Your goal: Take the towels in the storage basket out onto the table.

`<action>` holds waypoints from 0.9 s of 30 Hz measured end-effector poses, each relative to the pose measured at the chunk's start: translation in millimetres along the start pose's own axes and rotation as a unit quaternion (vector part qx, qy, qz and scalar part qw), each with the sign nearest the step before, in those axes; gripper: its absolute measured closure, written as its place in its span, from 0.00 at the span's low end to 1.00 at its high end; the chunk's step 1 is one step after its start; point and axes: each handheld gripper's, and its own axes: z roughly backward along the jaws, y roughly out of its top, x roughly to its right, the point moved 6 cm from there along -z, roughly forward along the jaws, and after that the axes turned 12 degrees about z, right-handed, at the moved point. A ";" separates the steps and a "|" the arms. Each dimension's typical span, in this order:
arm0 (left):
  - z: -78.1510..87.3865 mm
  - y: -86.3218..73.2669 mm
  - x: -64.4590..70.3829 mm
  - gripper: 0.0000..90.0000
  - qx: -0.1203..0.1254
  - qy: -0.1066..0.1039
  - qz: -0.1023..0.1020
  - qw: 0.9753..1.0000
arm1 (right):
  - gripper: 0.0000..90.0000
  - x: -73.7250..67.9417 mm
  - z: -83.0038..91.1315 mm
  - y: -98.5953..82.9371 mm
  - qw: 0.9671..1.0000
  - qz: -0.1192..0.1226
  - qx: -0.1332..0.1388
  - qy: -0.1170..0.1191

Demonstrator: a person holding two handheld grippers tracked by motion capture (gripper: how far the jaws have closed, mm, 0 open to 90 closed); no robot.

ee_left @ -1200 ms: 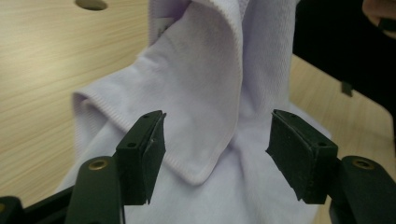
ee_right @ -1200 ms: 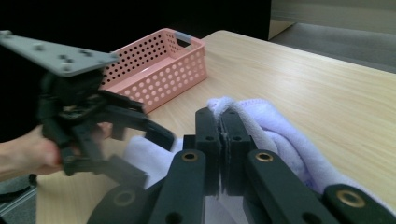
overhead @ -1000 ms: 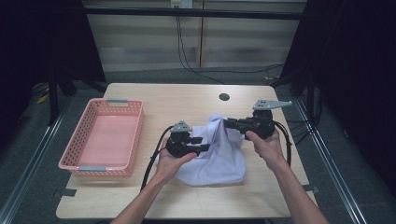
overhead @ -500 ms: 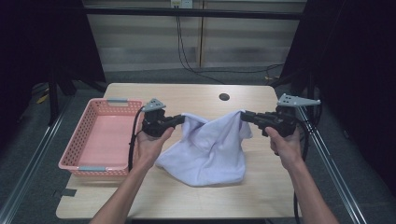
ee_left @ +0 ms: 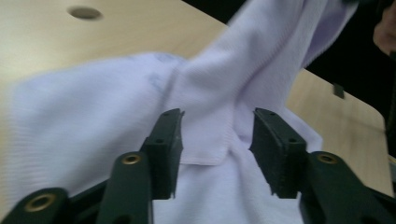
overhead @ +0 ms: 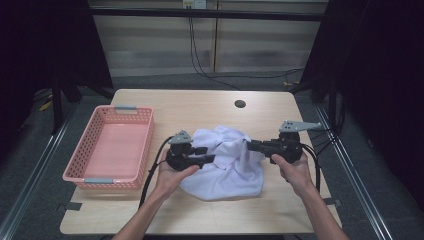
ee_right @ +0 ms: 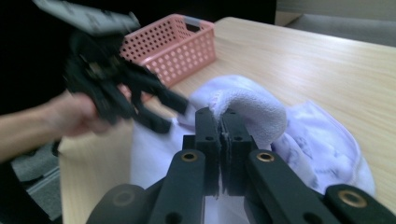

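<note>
A white cloth lies bunched on the middle of the wooden table. My right gripper is at its right side and is shut on a raised fold of the cloth; in the right gripper view the jaws are pressed together on the fabric. My left gripper is at the cloth's left edge. Its jaws stand open in the left gripper view, with the cloth lying under and beyond them. The right gripper view also shows the left gripper, open and blurred.
A pink plastic basket stands empty on the left part of the table. A round hole is in the far middle of the tabletop. Cables trail from both grippers toward the near edge. Dark floor surrounds the table.
Half a second ago both grippers held the cloth stretched wide and raised. Now they have come back together and lower, the cloth has slumped on the table, and the left gripper has let go.
</note>
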 end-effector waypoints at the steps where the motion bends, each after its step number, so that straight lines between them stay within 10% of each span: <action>1: 0.0 0.0 0.0 0.53 0.000 0.000 0.000 1.000 | 0.98 -1.2 1.3 4.7 1.000 0.004 0.003 0.001; 11: -43.1 -12.0 2.2 0.44 -0.022 0.023 0.014 0.999 | 0.98 -6.5 21.3 52.9 0.999 0.032 0.041 -0.005; 12: -46.0 -15.2 5.7 0.75 -0.029 0.013 -0.006 0.999 | 0.98 -6.6 18.8 48.8 0.999 0.030 0.037 -0.005; 16: -41.1 -14.7 8.1 1.00 -0.023 -0.003 -0.007 1.000 | 0.98 -5.0 17.0 39.2 0.999 0.022 0.038 -0.002; 24: -21.5 -8.6 3.9 0.99 -0.008 -0.017 0.001 1.000 | 0.98 0.3 16.9 29.7 0.999 0.013 0.036 -0.003; 27: -22.7 -14.7 2.5 0.79 -0.010 -0.020 0.011 1.000 | 0.98 -1.0 12.0 22.4 1.000 0.006 0.027 0.012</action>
